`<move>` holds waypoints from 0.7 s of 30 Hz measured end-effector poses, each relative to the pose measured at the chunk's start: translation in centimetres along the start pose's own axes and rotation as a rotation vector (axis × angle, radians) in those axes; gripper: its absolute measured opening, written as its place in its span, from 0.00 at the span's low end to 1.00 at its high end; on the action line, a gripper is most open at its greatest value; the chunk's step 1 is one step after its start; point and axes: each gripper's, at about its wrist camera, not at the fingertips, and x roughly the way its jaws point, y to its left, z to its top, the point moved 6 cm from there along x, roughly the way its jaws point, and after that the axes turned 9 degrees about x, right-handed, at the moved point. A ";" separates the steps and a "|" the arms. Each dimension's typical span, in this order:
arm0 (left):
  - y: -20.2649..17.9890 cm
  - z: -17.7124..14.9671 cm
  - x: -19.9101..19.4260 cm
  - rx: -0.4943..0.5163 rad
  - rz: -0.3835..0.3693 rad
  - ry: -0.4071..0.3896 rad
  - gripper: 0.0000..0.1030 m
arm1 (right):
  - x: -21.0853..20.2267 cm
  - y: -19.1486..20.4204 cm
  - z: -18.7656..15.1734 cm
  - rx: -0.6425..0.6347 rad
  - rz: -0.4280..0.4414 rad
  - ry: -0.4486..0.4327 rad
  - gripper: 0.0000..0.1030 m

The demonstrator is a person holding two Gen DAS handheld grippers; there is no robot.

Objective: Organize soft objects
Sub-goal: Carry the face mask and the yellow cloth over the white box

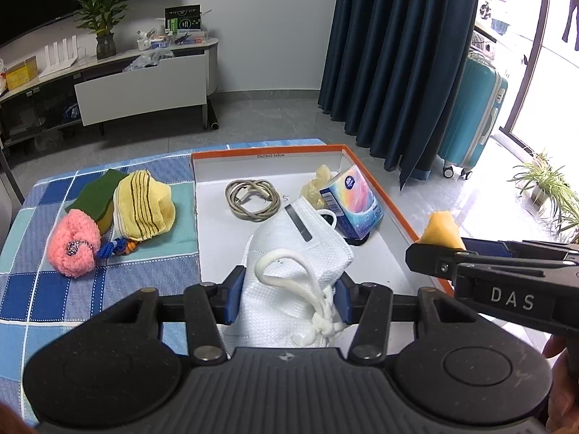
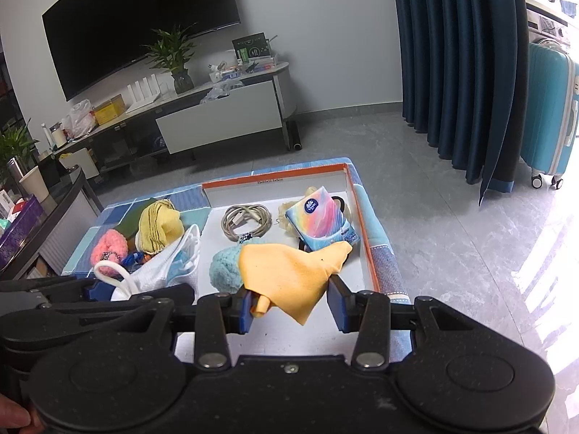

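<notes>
My left gripper (image 1: 287,298) is shut on a white face mask (image 1: 289,253), held over the near part of the white box with the orange rim (image 1: 400,217); the mask's ear loops dangle between the pads. My right gripper (image 2: 291,305) is shut on a yellow-orange cloth (image 2: 286,271), which hangs over the box's near right part. In the left wrist view the right gripper (image 1: 419,253) juts in from the right with the cloth (image 1: 443,228) poking above it. On the checked tablecloth (image 1: 43,289), left of the box, a pink fluffy ball (image 1: 74,244), a yellow striped towel (image 1: 144,206) and a green sponge (image 1: 97,195) lie together.
Inside the box lie a coiled grey cable (image 1: 251,199), a rainbow tissue pack (image 1: 353,202), a cream lump (image 1: 318,184) and a light blue fluffy ball (image 2: 226,269). Beyond the table are grey floor, a TV cabinet (image 1: 144,86), dark blue curtains (image 1: 398,54) and a teal suitcase (image 1: 470,115).
</notes>
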 end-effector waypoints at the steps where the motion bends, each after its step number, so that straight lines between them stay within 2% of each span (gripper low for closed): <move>1: 0.0 0.0 0.0 0.000 -0.003 0.002 0.49 | 0.1 0.0 0.0 0.000 -0.001 0.001 0.49; 21: -0.6 -0.3 1.1 -0.001 -0.011 0.032 0.49 | 1.6 -0.6 -0.1 0.003 -0.017 0.027 0.50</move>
